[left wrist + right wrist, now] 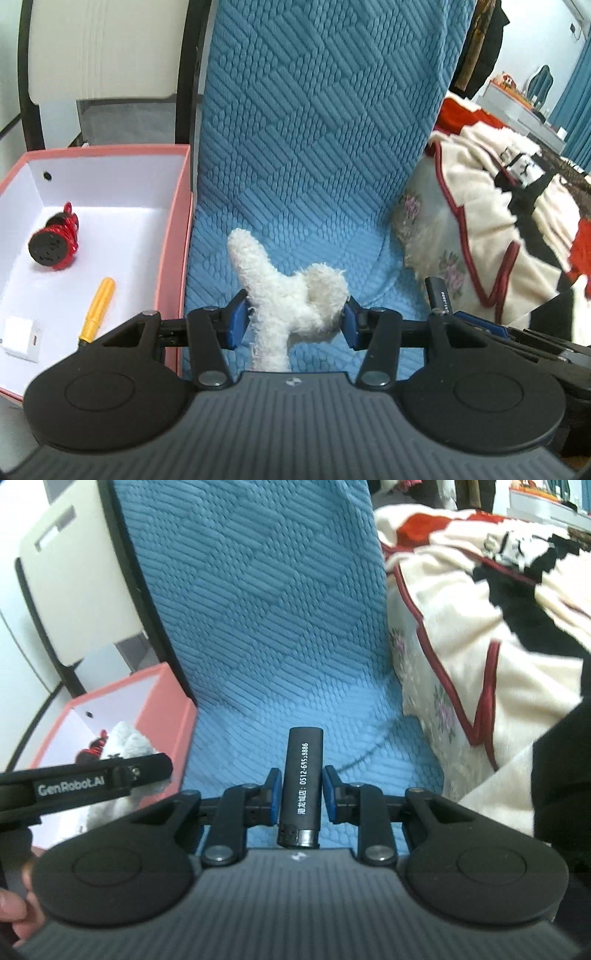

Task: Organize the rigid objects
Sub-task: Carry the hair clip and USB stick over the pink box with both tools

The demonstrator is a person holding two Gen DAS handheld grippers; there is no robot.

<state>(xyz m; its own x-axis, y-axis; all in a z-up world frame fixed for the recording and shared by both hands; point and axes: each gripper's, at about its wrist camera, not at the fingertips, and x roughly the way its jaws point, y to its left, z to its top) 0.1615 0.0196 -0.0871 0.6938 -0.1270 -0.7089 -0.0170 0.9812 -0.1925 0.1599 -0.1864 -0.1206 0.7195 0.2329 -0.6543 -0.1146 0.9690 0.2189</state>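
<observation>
Closest to the left wrist camera, the left gripper [295, 317] was clenched on a white plush toy [284, 291], its blue pads pressed into the fur on both sides. 1 fuzzy limb of the toy stuck up and another hung down toward the camera, over a blue quilted cushion [314, 147].

Just left of the cushion stood 1 pink box [177, 236], open-topped with a white interior. 3 rigid items lay inside: 1 red and black cylinder [55, 240] on its side, 1 yellow pen-shaped tool [98, 306], and 1 small white charger block [22, 336]. These were probably gathered there as the sorted rigid things.

Seen from the right wrist, the right gripper [298, 792] grasped 1 black lighter [301, 786] with white printed digits, held lengthwise between the pads, metal end nearest the camera. It hung above the cushion, right of the box, likely bound for it. The soft toy probably belonged elsewhere.

1 cream, red and black blanket [498, 206] lay heaped to the right.
</observation>
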